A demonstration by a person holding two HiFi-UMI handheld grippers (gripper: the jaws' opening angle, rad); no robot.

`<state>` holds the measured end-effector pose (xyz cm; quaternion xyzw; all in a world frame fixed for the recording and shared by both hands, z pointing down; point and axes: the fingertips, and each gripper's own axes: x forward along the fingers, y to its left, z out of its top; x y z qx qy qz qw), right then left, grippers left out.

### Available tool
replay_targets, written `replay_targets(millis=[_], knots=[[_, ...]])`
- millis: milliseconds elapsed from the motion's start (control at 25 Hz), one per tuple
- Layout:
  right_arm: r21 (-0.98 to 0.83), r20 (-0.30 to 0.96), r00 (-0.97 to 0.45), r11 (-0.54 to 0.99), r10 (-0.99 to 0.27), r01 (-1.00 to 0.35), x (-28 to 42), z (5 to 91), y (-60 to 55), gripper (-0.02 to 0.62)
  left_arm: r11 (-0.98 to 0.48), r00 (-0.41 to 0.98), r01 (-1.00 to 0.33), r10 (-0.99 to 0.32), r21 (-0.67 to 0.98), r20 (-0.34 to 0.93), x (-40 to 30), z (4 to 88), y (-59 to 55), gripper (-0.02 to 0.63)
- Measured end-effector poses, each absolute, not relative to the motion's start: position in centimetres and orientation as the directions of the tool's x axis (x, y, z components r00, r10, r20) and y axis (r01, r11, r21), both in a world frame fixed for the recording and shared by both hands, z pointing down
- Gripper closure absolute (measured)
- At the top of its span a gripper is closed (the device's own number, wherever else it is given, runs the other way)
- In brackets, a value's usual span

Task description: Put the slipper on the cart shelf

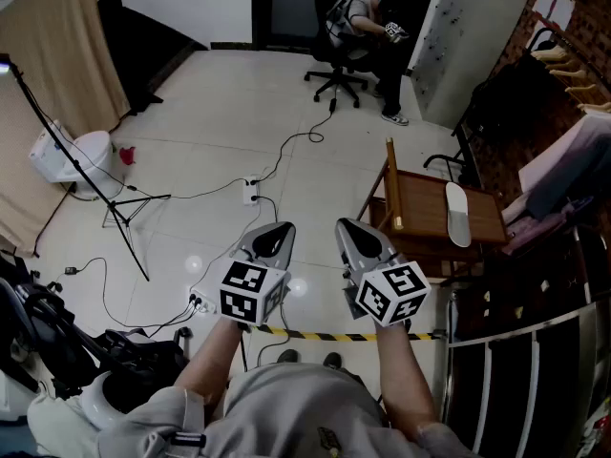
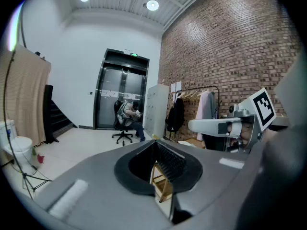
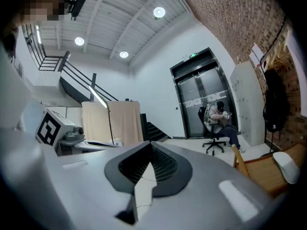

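A white slipper (image 1: 458, 214) lies flat on the top shelf of a brown wooden cart (image 1: 420, 208) at the right of the head view. Both grippers hang side by side in front of me, well short of and left of the cart. My left gripper (image 1: 283, 226) is shut and holds nothing. So is my right gripper (image 1: 343, 223), which is the nearer one to the cart. In the right gripper view the jaws (image 3: 151, 143) meet, and the slipper (image 3: 288, 166) and cart (image 3: 256, 172) show at the right edge. The left gripper's (image 2: 154, 142) own view shows part of the cart's frame (image 2: 162, 186) through its jaws.
A person sits on an office chair (image 1: 355, 27) at the back. A light stand (image 1: 115, 208) and a white bucket (image 1: 84, 158) are at the left, with cables and a power strip (image 1: 251, 192) on the tile floor. A clothes rack (image 1: 563, 151) stands behind the cart. Striped tape (image 1: 325, 335) crosses the floor near my feet.
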<state>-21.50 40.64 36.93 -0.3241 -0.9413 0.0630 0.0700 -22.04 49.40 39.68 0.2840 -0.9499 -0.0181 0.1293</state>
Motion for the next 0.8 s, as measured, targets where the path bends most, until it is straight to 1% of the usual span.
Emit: replay_targets(millis=[200, 520, 800], knots=[[-0.162, 0.099, -0.833, 0.835, 0.544, 0.526, -21.4, 37.4, 37.4, 0.595, 0.785, -0.751, -0.609, -0.616, 0.109, 0.237, -22.3, 40.2, 46.2, 0.6], [-0.173, 0.112, -0.933, 0.931, 0.342, 0.32, -18.3, 38.0, 27.5, 0.595, 0.624, -0.583, -0.772, -0.771, 0.118, 0.256, -20.5, 41.3, 36.0, 0.598], [-0.183, 0.115, -0.97, 0.964, 0.215, 0.192, -15.2, 38.5, 17.7, 0.595, 0.535, -0.486, -0.835, -0.828, 0.132, 0.28, -18.6, 42.1, 26.7, 0.598]])
